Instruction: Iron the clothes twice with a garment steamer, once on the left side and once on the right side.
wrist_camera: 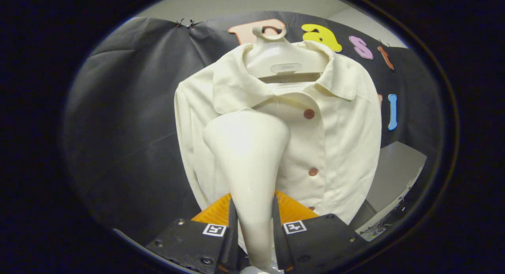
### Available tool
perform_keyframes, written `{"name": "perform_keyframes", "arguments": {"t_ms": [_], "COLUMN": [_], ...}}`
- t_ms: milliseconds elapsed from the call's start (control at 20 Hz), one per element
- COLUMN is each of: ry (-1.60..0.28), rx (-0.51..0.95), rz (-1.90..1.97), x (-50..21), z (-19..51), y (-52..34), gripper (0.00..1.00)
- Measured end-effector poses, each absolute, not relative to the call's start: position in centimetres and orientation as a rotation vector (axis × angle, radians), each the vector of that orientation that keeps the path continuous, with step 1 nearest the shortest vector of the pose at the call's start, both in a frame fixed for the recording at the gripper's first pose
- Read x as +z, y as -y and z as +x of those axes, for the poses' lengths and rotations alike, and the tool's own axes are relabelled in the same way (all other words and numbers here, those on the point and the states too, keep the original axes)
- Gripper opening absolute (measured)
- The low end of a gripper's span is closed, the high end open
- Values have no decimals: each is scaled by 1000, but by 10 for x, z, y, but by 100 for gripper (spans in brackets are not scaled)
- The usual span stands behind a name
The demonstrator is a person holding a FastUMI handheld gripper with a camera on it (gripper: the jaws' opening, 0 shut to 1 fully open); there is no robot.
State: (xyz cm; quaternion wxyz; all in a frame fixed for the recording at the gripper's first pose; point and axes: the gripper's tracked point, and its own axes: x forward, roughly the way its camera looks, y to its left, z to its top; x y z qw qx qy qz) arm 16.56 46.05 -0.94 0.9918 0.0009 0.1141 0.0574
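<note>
A cream shirt (339, 139) with reddish-brown buttons hangs on a white hanger (282, 57) straight ahead of me. My gripper (254, 222) is shut on the handle of a cream garment steamer (248, 147), both fingers pressing its narrow stem. The steamer widens upward beyond the fingers, and its broad head rests against the shirt's left chest, just below the collar and left of the button placket. The head covers that part of the cloth.
Black cloth forms the booth's wall (130, 108) behind and beside the shirt. A grey box-like surface (394, 175) stands low to the right of the shirt, with small wires at its foot.
</note>
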Motion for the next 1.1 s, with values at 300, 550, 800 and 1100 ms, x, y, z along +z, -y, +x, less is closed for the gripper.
{"name": "perform_keyframes", "arguments": {"t_ms": [300, 550, 800, 1100], "ry": [-317, -386, -436, -491], "rx": [49, 21, 5, -49], "rz": [-37, -49, -62, -71], "x": [-74, -134, -186, -255], "z": [178, 187, 192, 200], "y": [-454, -448, -446, -440], "gripper": [38, 39, 39, 39]}}
